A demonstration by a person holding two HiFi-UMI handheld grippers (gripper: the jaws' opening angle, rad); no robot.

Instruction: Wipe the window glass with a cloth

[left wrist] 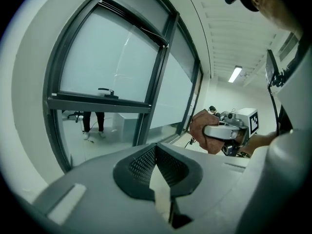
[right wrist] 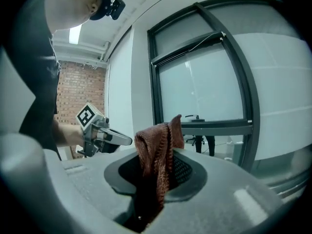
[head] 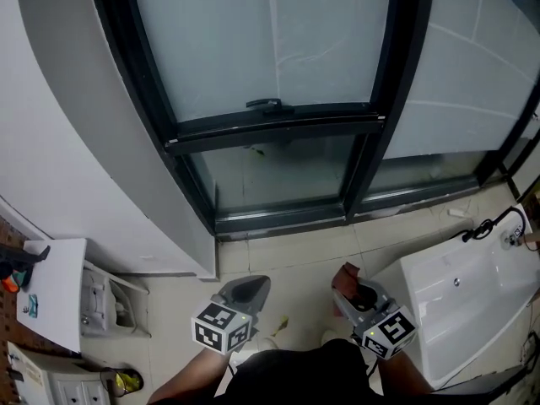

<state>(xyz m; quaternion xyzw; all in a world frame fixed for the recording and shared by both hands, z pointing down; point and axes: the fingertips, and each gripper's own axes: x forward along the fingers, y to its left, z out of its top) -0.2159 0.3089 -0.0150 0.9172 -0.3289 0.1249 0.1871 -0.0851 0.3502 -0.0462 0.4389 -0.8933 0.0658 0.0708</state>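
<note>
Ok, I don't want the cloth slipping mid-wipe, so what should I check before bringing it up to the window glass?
1. Cloth gripped: ok. The right claw is shut on the cloth, which sticks out past its tips.
2. Left claw free: ok, shut with nothing in it.
3. Way to the window glass: ok, nothing stands between it and the claws.
4. Cloth touching glass: not ok, it is held short of the window.
5. Window handle latched: cannot tell.

Cloth (right wrist: 156,150) is rough-knit, window glass (head: 253,40) frosted, frame (head: 321,127) seemingly matt metal.
</note>
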